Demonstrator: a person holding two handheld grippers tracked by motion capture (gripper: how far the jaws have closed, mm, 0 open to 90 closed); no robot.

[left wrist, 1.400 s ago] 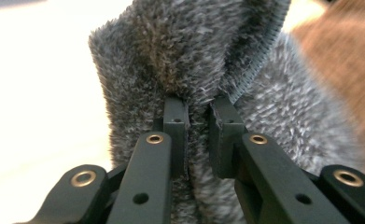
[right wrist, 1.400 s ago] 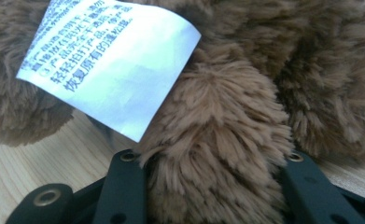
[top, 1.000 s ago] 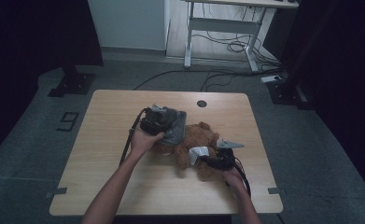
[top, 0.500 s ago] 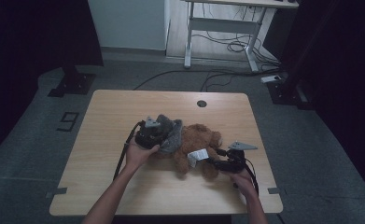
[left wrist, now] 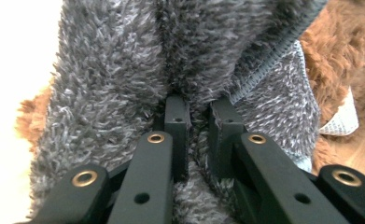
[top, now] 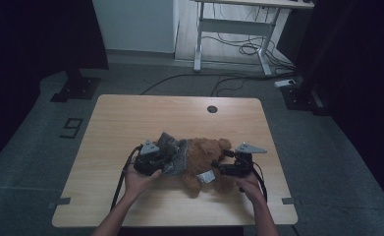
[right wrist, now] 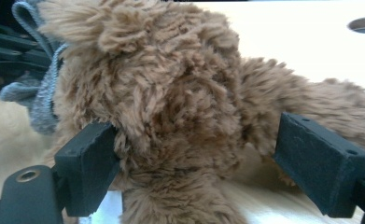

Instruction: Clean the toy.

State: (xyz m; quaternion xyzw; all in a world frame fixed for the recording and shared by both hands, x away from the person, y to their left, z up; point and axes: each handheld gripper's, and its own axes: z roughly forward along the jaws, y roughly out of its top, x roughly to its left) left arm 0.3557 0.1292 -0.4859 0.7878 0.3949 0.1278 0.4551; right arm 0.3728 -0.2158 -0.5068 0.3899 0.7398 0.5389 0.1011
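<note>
- Dressing the plush bear seems to be the work in hand on the wooden table (top: 130, 118), a broad pale slab with a round cable hole (top: 212, 109) at its far edge.
- Lying across the middle of that table, the brown teddy bear (top: 204, 157) runs its long axis from my left side to my right, so each hand has one end of it.
- Its shaggy, soft pile bulges between the pads of my right gripper (right wrist: 194, 163), whose jaws have just been opening and now stand wide, the left pad touching the fur but not pinching.
- Over the bear's left end sits the grey fleece garment (left wrist: 124, 70), fuzzy, with a stitched hem.
- My left gripper (left wrist: 199, 116) is clenched on a fold of that fleece, nearer the garment than my right.
- Smallest, a white label (left wrist: 341, 119) pokes out beside the fleece.
</note>
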